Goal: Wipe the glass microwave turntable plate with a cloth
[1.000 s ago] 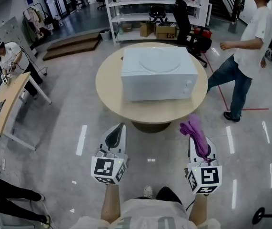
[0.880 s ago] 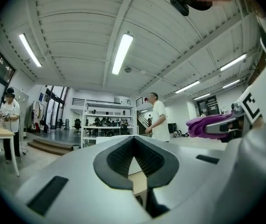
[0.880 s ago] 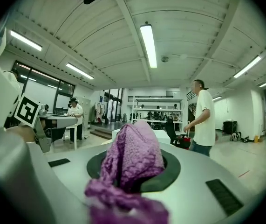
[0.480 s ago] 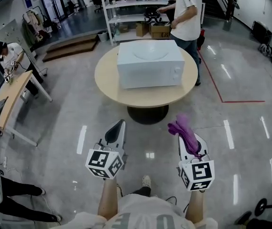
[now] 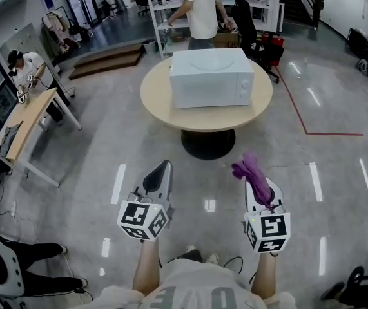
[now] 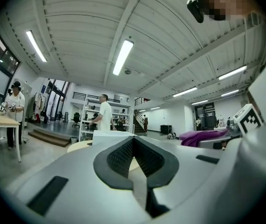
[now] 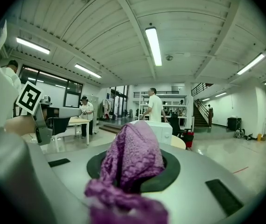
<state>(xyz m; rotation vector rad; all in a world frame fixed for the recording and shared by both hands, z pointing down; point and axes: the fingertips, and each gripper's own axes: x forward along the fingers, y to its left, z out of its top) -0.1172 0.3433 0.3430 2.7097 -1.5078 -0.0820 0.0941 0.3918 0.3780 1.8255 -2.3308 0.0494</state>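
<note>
Head view first: the glass plate (image 5: 213,60) shows as a faint round outline lying flat on top of the white microwave (image 5: 211,82). It is well apart from both of my tongs, and it is too pale for me to make out more than its circle. The microwave sits near the middle of a round wooden table (image 5: 161,108) on a dark pedestal, with its door and control panel facing me.

The purple cloth (image 5: 253,174) is nowhere near the plate. It is pinched in my right tongs (image 5: 256,184), low in the frame over the shiny grey floor (image 5: 93,166). In the right gripper view the jaws are clamped on it. A knitted bunch of it (image 7: 133,153) stands up from between the dark pads, and a loose end spills back over the grey body toward the camera. The microwave's corner (image 7: 164,130) peeks out just behind the cloth.

My left tongs (image 5: 161,172) are held level with the right, apart from them. The left gripper view shows their ribbed dark pads (image 6: 119,157) pressed together with nothing between them.

Beyond the table a person in a white shirt (image 5: 200,8) stands at white shelving (image 5: 261,2). Off to the left another person (image 5: 26,69) stands at a long wooden desk (image 5: 22,124). A red line (image 5: 329,134) runs across the floor to the right of the table.
</note>
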